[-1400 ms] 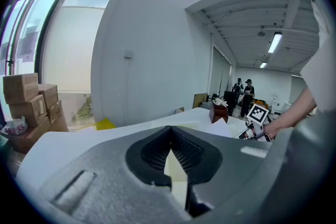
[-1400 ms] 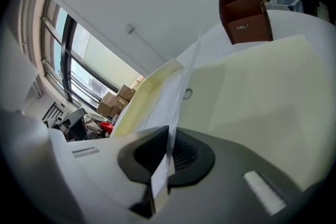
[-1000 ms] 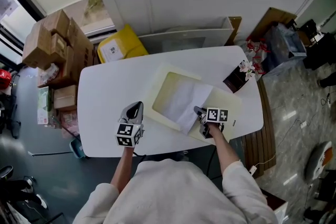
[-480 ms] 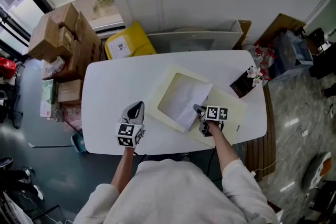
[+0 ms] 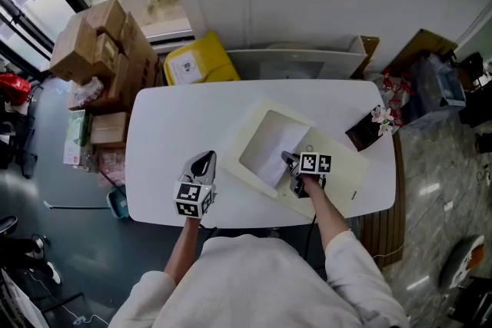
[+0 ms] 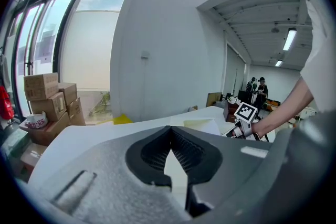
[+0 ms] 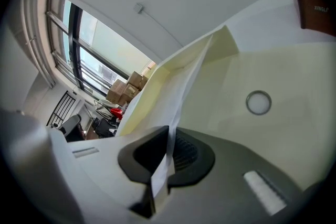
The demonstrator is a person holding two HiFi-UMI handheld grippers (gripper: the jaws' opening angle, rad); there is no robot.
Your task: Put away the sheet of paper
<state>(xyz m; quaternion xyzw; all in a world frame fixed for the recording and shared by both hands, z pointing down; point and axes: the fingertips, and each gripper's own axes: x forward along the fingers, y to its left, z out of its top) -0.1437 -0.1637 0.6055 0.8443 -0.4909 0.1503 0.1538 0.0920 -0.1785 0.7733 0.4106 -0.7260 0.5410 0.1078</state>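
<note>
Since a second ago, the sheet of paper (image 5: 270,154) has slid deeper into the cream box (image 5: 247,127) on the white table (image 5: 169,127). It is not yet released, because the right gripper (image 5: 287,159) is clenched on its near edge. Left gripper (image 5: 204,160) hovers closed and empty. Cardboard cartons (image 5: 100,34) stand near the window.

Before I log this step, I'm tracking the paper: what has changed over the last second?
The right gripper, fingers shut on the sheet of paper, drew it further over the open cream box. The grip held throughout. The left gripper stayed beside the box, shut and empty.
</note>
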